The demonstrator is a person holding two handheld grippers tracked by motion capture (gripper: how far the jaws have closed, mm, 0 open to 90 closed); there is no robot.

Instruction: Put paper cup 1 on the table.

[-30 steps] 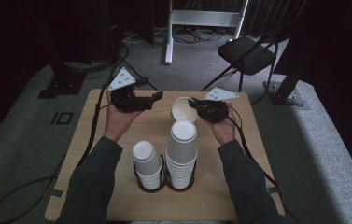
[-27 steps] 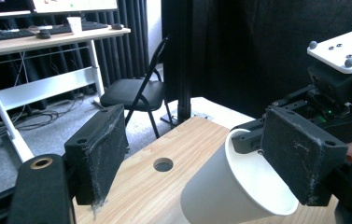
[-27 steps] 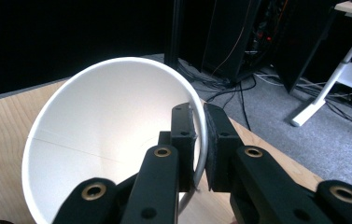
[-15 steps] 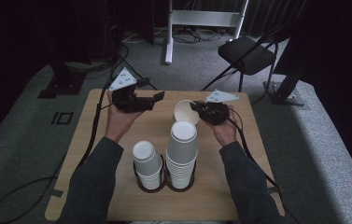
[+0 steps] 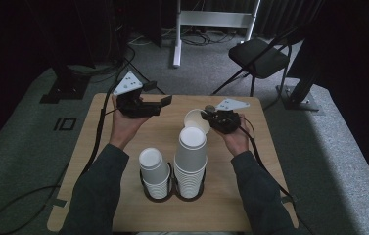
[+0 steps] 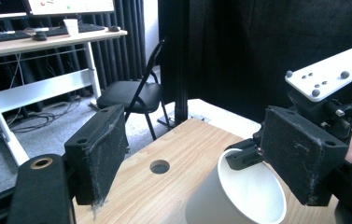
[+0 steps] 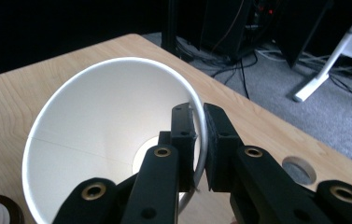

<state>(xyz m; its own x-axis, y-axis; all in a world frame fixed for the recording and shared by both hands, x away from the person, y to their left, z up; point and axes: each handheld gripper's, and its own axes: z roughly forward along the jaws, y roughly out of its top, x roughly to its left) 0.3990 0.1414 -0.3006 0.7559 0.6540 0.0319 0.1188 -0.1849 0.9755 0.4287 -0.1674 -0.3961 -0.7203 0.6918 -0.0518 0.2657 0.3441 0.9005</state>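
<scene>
Cup, white paper, pinched by its rim in the right gripper, tipped on its side above the far half of the bench. Mouth turned toward the holder of the right gripper, base pointing away and toward 9 o'clock in the high view, so long axis roughly level, running from right hand toward left. Clamped on the wall at the rim, as seen in the right gripper view: one pad inside the cup, one outside, jaws nearly together with only the paper between. Right gripper thus holding at the 3 o'clock edge of the mouth. Left gripper held at about 9 o'clock from the cup, well apart from it in the high view, jaws standing partly apart and gripping nothing. From the left gripper view, cup low at about 5 o'clock, just beyond the right-hand pad, open mouth facing up and toward the camera; not between the jaws. Left gripper aimed past the cup toward the far bench edge. Two stacks of cups nearer the person at 6 o'clock from the held cup: taller stack almost straight below it, shorter stack beside that at its 9 o'clock. Likely next move: either a handover across the gap toward 9 o'clock, or a swing down toward 6 o'clock onto the taller stack; right hand plainly nearer for that.
</scene>
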